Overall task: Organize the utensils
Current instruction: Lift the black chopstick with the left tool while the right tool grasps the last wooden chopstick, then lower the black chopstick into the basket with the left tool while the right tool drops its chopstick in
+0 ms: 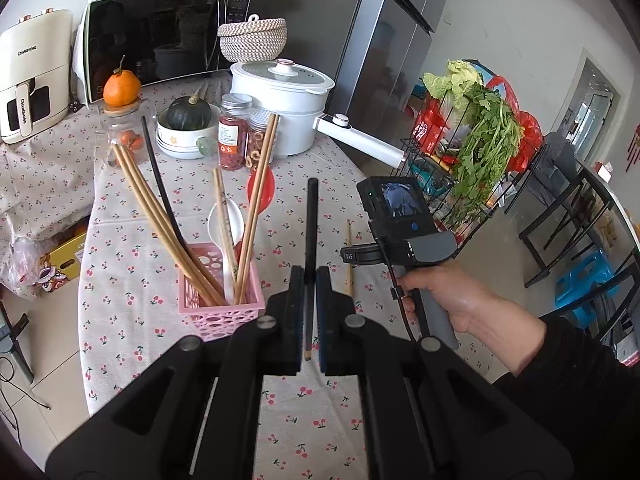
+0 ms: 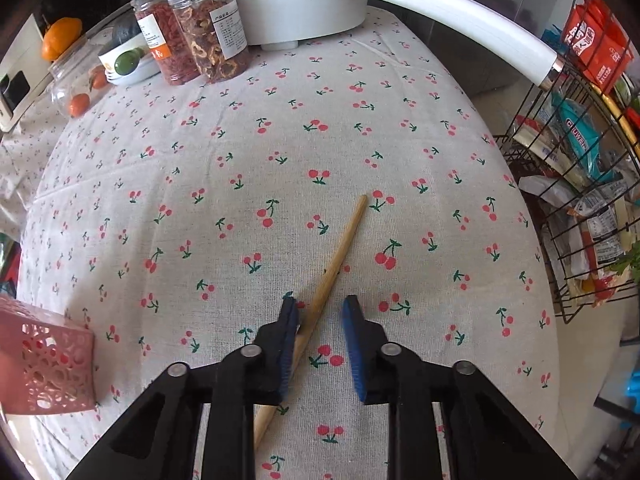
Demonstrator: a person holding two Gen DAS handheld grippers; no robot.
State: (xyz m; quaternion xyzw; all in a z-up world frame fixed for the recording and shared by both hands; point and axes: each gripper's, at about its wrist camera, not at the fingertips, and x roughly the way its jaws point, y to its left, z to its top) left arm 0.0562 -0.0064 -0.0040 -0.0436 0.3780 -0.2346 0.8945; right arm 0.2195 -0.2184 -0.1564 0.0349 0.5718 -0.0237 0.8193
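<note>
Surface: a table (image 2: 280,152) under a cloth printed with cherries fills both views, in a kitchen.
Your left gripper (image 1: 310,276): low centre of the left view; its fingers are closed on a black chopstick (image 1: 311,232), which stands up between the pads toward the middle of the frame.
Your right gripper (image 2: 320,312): low centre of the right view, pointing down at the cloth. The fingers stand apart around a wooden chopstick (image 2: 340,256); the left pad touches it, the right pad is clear of it.
Wooden chopstick: it lies flat on the cloth, slanting from lower left to upper right in the right view.
Your right hand (image 1: 444,296): at the right of the left view, on the grey handle.
Pink basket (image 1: 224,312): left of centre in the left view, on the cloth, holding wooden chopsticks, one black one and a white spoon (image 1: 228,232).
Farther: two jars (image 1: 240,136) and a white pot (image 1: 280,92), upper centre.
Far right: a wire rack (image 1: 460,184) with greens.
</note>
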